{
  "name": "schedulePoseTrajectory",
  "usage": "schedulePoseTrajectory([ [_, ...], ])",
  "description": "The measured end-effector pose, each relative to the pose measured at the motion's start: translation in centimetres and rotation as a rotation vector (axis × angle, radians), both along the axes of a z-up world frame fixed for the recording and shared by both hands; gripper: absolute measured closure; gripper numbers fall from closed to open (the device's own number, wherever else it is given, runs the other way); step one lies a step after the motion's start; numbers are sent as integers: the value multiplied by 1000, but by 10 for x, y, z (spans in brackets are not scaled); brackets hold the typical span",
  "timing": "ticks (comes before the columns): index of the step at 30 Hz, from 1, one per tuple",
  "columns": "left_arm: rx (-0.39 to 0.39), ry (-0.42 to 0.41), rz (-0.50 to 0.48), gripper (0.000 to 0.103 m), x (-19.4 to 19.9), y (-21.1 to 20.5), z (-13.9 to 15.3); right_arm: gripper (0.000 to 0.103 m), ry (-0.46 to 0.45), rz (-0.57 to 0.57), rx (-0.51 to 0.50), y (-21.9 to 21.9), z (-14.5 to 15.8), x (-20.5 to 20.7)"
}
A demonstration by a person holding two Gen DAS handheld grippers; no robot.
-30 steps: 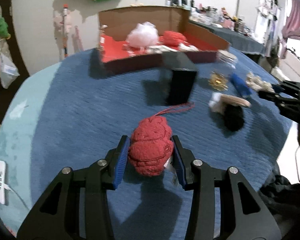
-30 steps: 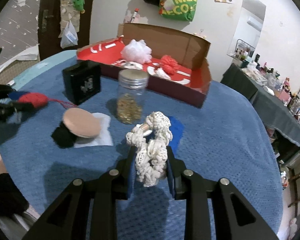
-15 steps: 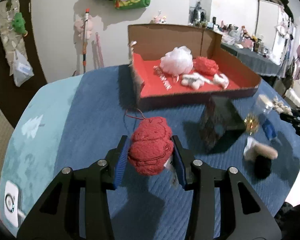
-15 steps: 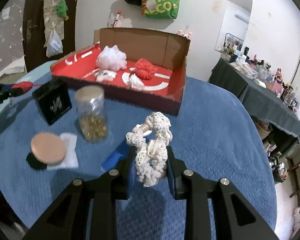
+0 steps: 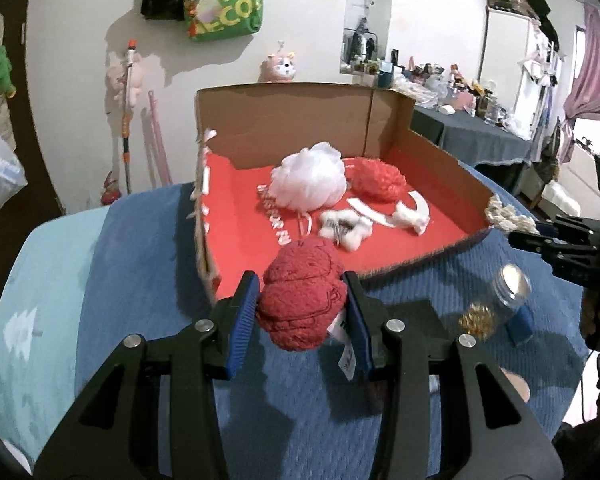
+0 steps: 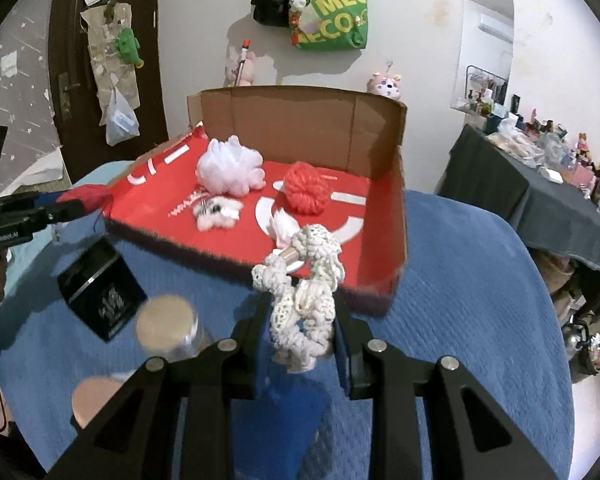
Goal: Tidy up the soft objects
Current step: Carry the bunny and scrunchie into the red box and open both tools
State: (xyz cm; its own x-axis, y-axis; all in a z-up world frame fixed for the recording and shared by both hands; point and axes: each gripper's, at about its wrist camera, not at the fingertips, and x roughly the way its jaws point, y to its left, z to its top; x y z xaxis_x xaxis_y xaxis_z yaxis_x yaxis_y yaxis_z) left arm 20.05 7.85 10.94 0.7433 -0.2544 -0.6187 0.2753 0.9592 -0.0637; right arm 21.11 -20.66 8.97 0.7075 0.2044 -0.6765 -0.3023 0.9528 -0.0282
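The left gripper (image 5: 302, 308) has its jaws drawn in narrow around a red knitted toy (image 5: 302, 294), the blue pads pressing its sides so that it bulges out above and below them. The toy is plump and lumpy, stitched with darker red lines, and a small white tag hangs under it by the right-hand pad. It is held off the blue blanket (image 5: 140, 280), just in front of the near edge of the cardboard box (image 5: 284, 120).

The right gripper (image 6: 300, 332) is likewise closed down on a cream crochet piece (image 6: 304, 292), a lacy, ruffled tangle that stands up above the fingers, with a small pinkish bit showing at its top. It hangs over the blanket, close to the box's near right corner.

Inside the box, on its red floor, lie a white mesh puff (image 5: 310, 182), a red yarn ball (image 5: 376, 180) just beside it, and two small white fluffy pieces nearer the front. On the blanket outside stand a glass jar (image 6: 168, 330) and a black box (image 6: 102, 292).
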Motion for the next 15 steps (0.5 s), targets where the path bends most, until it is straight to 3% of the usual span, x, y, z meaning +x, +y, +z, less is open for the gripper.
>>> schedulePoseTrajectory([
  [8, 33, 54, -33, 63, 57, -18, 2, 73, 48, -20, -63, 10, 8, 54],
  [15, 56, 117, -54, 63, 99, -31, -3, 73, 141, -38, -164, 20, -3, 105],
])
